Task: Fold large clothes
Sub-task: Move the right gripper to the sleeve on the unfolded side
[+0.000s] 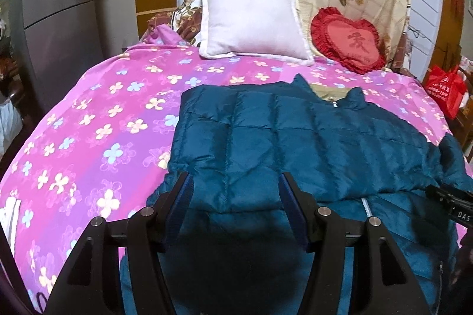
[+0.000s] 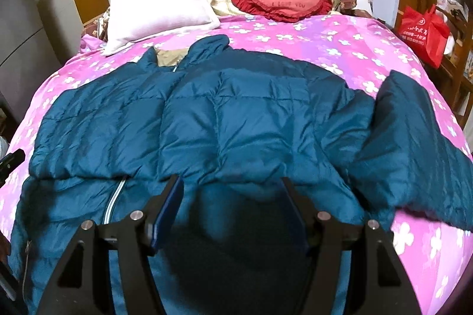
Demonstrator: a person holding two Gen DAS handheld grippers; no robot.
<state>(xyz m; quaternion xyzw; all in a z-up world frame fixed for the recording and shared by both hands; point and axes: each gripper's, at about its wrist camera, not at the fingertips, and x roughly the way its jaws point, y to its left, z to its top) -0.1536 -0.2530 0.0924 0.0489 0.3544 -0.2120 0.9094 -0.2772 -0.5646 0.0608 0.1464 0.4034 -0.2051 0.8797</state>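
The teal quilted jacket (image 2: 236,114) lies spread on the bed's pink flowered cover (image 1: 88,122), collar toward the white pillow (image 1: 251,22) and the red heart cushion (image 1: 346,40), zip (image 2: 113,196) running down toward the camera. That layout keeps the body flat and both sides within reach. On the left, a panel is already turned in over the front, so its edge lies across the chest; on the right the sleeve (image 2: 414,143) lies out over the cover, so I judge that side not yet folded.

The left gripper (image 1: 236,190) hovers over the lower front with its fingers apart and nothing clamped between them. The right gripper (image 2: 233,196) stands wide over a puffed ridge of fabric; the pads seem clear of it, though the shadow there makes contact hard to rule out.
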